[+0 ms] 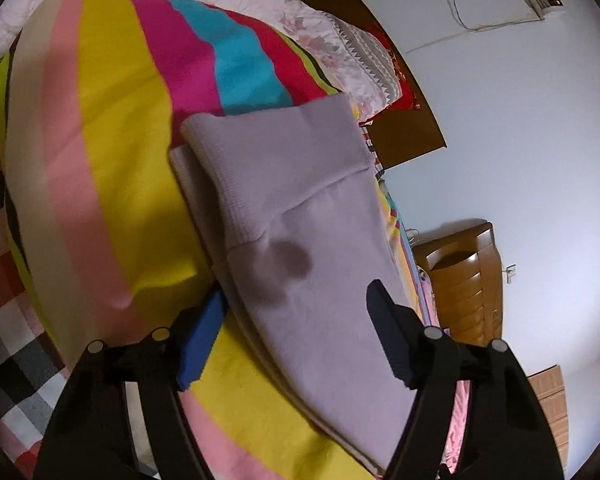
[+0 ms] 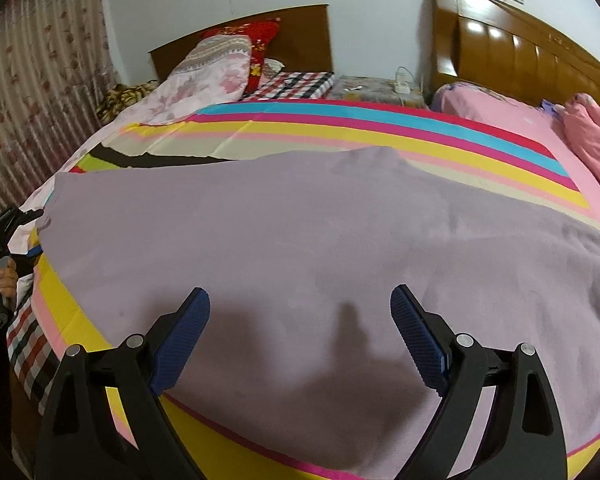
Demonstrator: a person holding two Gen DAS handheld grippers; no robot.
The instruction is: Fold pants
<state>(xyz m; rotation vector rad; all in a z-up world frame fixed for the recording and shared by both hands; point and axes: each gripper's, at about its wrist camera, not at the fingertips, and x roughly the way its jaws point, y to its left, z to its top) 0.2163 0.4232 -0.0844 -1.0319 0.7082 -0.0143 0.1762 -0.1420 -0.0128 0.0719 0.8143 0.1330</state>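
Lilac-grey pants (image 2: 300, 240) lie spread flat across a striped bedsheet (image 2: 340, 128). In the left wrist view the ribbed waistband end (image 1: 276, 160) of the pants points away, with folded layers showing along the left edge. My left gripper (image 1: 296, 308) is open and straddles that layered edge, one blue pad (image 1: 204, 340) on the sheet side and the other finger over the cloth. My right gripper (image 2: 300, 320) is open and empty, hovering just above the near part of the pants. The left gripper and the hand holding it also show at the far left of the right wrist view (image 2: 4, 240).
The bed carries a floral quilt (image 2: 204, 80), a red pillow (image 2: 260, 52) and a checked cloth (image 2: 296, 80) near the headboard (image 2: 300, 32). A pink bed (image 2: 540, 128) with a wooden headboard stands at the right. A curtain (image 2: 40, 100) hangs at the left.
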